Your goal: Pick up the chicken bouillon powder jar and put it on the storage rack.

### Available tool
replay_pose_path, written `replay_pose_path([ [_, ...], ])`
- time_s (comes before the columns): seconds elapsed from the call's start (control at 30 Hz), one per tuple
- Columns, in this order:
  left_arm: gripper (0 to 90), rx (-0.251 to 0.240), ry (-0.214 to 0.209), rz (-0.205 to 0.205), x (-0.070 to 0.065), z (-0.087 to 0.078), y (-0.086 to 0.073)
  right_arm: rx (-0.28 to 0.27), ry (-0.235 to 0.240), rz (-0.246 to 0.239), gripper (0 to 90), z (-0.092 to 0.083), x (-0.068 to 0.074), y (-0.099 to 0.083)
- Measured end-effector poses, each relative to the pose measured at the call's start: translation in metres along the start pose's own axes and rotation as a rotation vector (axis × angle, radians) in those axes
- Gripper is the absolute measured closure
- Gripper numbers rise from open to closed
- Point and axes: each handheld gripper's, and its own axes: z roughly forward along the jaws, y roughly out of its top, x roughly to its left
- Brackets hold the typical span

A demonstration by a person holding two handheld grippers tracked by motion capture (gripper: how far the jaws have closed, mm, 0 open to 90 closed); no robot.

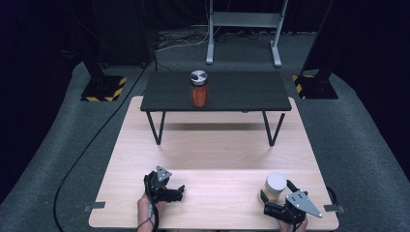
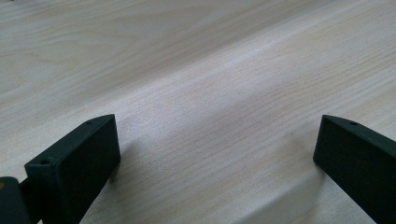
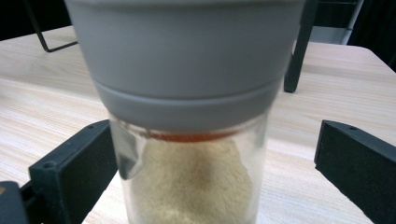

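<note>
The right tool [image 3: 215,163] stood wide open around the grey-capped jar [image 3: 187,121] at the counter's [image 1: 212,154] near right, touching nothing; closing off-centre could tip it. The left tool [image 2: 217,158] gaped empty

A light wooden table [image 1: 212,145] carries a black low shelf [image 1: 215,91] and a grey-capped jar [image 1: 274,187].

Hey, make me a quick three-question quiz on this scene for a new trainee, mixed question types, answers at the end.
1. True or false: the left gripper holds a jar.
2. Where does the jar with orange contents stand? A) on the black raised shelf B) on the floor
3. What stands between the right gripper's jaws?

Key:
1. False; its jaws are open over bare wooden table.
2. A.
3. A grey-lidded jar of pale powder, not yet gripped.
</note>
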Motion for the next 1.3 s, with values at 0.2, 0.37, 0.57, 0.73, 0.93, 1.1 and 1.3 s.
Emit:
replay_pose_path([
  [0.2, 0.2, -0.001, 0.001, -0.001, 0.000, 0.000, 0.000, -0.047, 0.021, -0.030, 0.0, -0.001, 0.002, 0.011],
  [0.37, 0.2, -0.002, 0.002, -0.001, 0.000, 0.000, 0.000, -0.109, 0.029, -0.036, 0.0, -0.002, 0.002, 0.012],
  [0.57, 0.2, -0.001, 0.003, -0.001, 0.000, 0.000, 0.000, -0.137, 0.026, -0.026, 0.0, -0.002, 0.001, 0.010],
  [0.73, 0.3, -0.003, 0.005, -0.001, -0.001, 0.000, -0.001, -0.172, 0.007, -0.002, 9.6, -0.002, 0.003, 0.002],
  [0.93, 0.4, -0.002, 0.005, 0.000, -0.001, 0.000, -0.001, -0.190, 0.035, 0.018, 19.6, -0.004, -0.004, -0.002],
  [1.1, 0.4, -0.002, 0.005, 0.000, -0.001, 0.000, -0.001, -0.187, 0.069, 0.028, 23.1, -0.004, -0.010, -0.002],
  [1.3, 0.3, -0.002, 0.004, 0.000, -0.001, 0.000, 0.000, -0.177, 0.096, 0.020, 32.0, -0.004, -0.013, 0.000],
])
